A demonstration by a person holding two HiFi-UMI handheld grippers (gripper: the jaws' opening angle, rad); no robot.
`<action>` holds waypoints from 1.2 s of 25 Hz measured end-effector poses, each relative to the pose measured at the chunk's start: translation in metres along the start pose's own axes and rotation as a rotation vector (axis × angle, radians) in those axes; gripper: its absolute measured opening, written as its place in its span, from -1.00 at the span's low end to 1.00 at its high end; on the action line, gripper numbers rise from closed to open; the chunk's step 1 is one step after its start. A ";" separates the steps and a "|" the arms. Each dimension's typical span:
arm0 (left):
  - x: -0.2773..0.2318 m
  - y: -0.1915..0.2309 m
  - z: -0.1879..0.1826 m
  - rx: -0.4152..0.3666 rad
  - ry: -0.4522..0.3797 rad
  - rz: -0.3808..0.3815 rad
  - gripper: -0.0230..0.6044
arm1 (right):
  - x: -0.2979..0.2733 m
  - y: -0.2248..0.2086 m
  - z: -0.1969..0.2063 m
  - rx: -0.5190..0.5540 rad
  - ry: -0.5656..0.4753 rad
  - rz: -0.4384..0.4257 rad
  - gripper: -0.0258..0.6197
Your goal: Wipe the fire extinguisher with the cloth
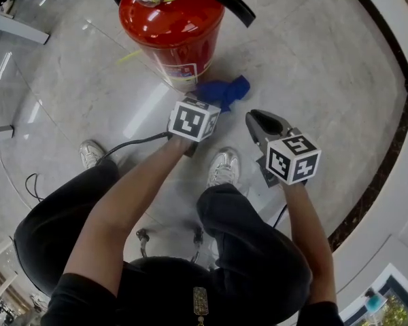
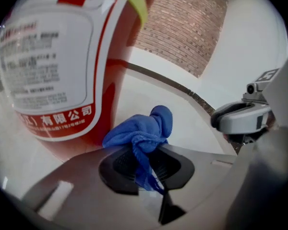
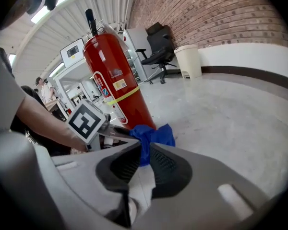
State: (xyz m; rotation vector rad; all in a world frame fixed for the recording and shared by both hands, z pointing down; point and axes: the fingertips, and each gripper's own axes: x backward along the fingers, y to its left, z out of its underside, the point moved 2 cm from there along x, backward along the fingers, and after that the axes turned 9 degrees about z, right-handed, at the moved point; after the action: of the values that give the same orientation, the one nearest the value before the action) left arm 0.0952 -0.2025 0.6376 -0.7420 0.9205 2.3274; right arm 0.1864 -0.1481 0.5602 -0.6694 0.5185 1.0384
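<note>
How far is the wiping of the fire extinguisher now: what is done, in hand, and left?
Done: the left gripper is shut on the blue cloth. In hand: the cloth is held low beside the base of the red fire extinguisher; whether they touch is unclear. Left: wiping the body, with no sign of it yet. The right gripper is open and empty.

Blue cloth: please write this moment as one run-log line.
left gripper: shut on blue cloth | right gripper: open, empty | fire extinguisher: upright, cloth near base
</note>
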 end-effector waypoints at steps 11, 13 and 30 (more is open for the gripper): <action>0.066 -0.080 -0.036 -0.309 0.006 0.279 -0.74 | -0.014 0.028 0.007 0.210 0.027 -0.064 0.13; 0.082 -0.091 -0.044 -0.360 0.009 0.305 -0.74 | -0.013 0.039 -0.004 0.212 -0.017 -0.081 0.13; 0.207 -0.064 -0.104 -0.541 0.050 0.052 -0.58 | 0.035 0.078 -0.115 0.195 -0.246 -0.017 -0.76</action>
State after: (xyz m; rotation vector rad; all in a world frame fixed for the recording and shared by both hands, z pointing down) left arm 0.0189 -0.1829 0.4104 -0.9966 0.3199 2.6429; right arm 0.1216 -0.1829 0.4367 -0.3667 0.3918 1.0226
